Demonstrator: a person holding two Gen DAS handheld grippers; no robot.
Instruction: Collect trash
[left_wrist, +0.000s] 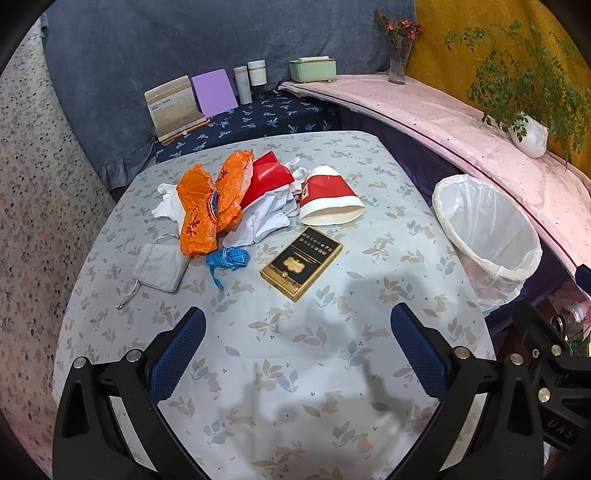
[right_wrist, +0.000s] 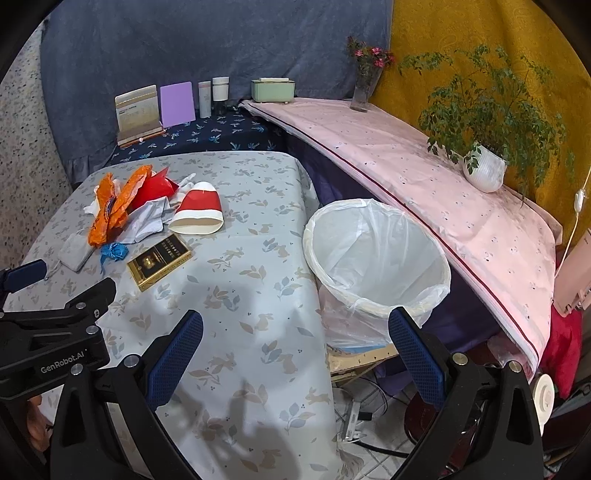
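A tabletop (left_wrist: 295, 350) covered in a pale grey cloth printed with leaves and rabbits fills most of both views. Just off its right edge stands a round bin (right_wrist: 373, 258) lined with a clear white bag, its mouth open and nothing visible inside. The trash sits together toward the far left part of the tabletop. Largest is a crumpled orange plastic bag (left_wrist: 210, 203), lying over crumpled white paper (left_wrist: 258, 221) and touching a red carton (left_wrist: 269, 177) behind it. To the right of that heap, a red and white paper cup (left_wrist: 328, 199) lies on its side, its mouth facing the near edge. Nearer the middle, a black and gold flat box (left_wrist: 301, 262) lies apart from the heap. A small grey drawstring pouch (left_wrist: 159, 264) rests near the left edge, and beside it a little blue crumpled wrapper (left_wrist: 227, 260). The left gripper (left_wrist: 297, 354) hovers above the near part of the tabletop, jaws spread wide, nothing between them. The right gripper (right_wrist: 295, 356) hangs over the near right edge, likewise spread wide and empty.
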